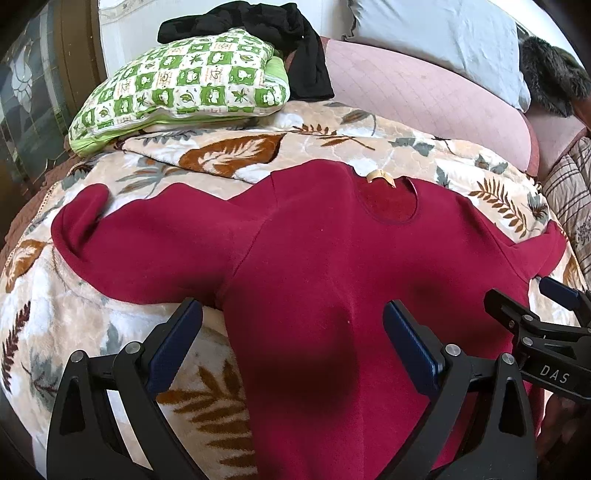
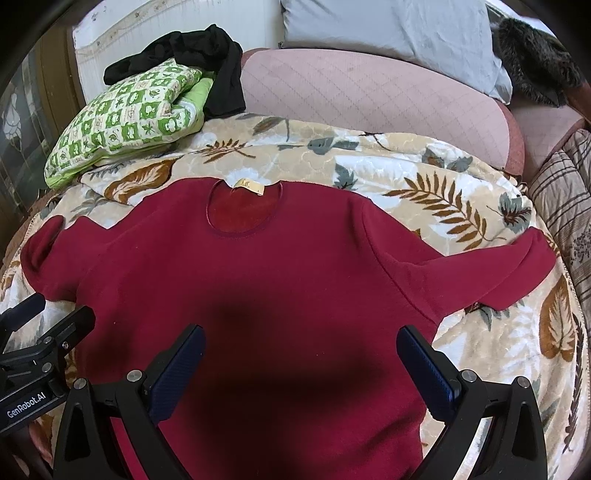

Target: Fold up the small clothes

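On the bed's leaf-print blanket (image 2: pixel 461 177) the red top (image 2: pixel 280 280) lay flat, collar away and sleeves spread sideways, its hem nearest both wide-open, empty grippers, left (image 1: pixel 291 347) and right (image 2: pixel 301 369) side by side above it.

Home bedroom. Bed covered with plush leaf-print blanket (image 2: pixel 424 177); pink quilted bolster (image 2: pixel 369 92) and pale blue pillow (image 2: pixel 388 26) at head end. Green-and-white patterned pillow (image 1: pixel 184 81) with black garment (image 1: pixel 295 44) dumped on top. White headboard (image 2: pixel 177 33) behind, stained-glass panel (image 1: pixel 26 85) at left, plaid bedding (image 2: pixel 565 184) at right edge. Dark red sweater (image 2: pixel 258 277) spread flat on blanket.
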